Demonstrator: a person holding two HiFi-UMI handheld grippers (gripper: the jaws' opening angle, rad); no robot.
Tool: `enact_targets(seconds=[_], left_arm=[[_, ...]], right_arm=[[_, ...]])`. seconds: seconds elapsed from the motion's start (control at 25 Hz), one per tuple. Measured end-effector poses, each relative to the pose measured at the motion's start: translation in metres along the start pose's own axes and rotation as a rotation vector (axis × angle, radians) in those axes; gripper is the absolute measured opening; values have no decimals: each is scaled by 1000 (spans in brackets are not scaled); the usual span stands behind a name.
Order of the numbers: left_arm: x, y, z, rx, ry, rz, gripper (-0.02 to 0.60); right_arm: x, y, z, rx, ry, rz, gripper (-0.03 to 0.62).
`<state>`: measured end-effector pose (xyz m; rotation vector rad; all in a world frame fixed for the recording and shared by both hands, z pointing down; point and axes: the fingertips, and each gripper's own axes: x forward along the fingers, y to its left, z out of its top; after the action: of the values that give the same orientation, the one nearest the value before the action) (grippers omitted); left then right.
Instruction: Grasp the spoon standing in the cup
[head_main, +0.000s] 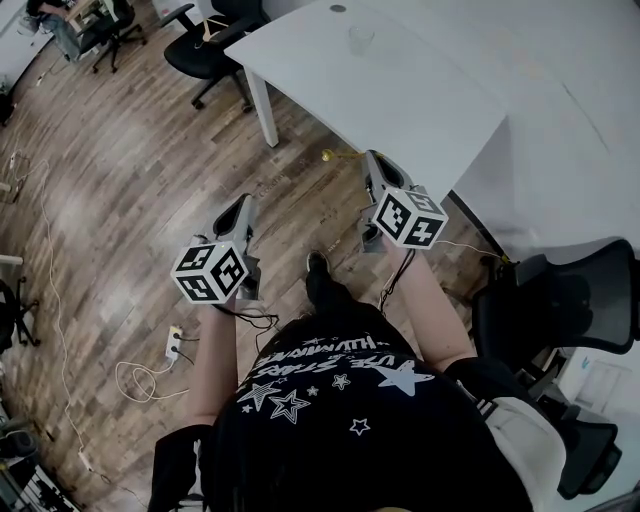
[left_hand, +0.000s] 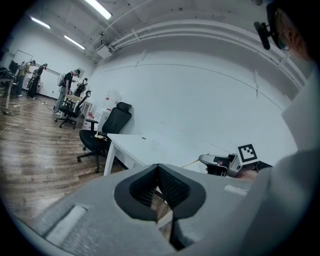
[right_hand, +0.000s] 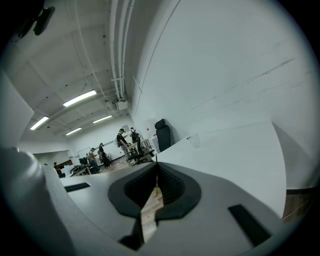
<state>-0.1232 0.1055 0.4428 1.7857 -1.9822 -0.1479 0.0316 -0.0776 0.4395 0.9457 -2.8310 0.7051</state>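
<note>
Right gripper (head_main: 372, 165) clenching the gold spoon (head_main: 328, 155), already out of the cup (head_main: 360, 40).
The spoon is jutting forward from the tips beside the table (head_main: 420, 110) corner, cup well beyond; left gripper (head_main: 242, 205) is hanging closed and empty, farther off.

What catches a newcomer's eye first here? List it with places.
The two hand-held grippers with black-and-white marker cubes stand out mid-frame over the brown wooden plank floor: the left hand-held gripper is shut and empty, the right hand-held gripper pinches a thin gold spoon. Beyond them, a clear glass cup sits on the white rectangular table.
</note>
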Motion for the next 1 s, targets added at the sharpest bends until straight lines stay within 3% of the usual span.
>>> enact_targets(seconds=[1.0], left_arm=[[-71,-28,-31,4,-19,-12,6]], right_arm=[[-79,35,-25,-26,-25,37,14]])
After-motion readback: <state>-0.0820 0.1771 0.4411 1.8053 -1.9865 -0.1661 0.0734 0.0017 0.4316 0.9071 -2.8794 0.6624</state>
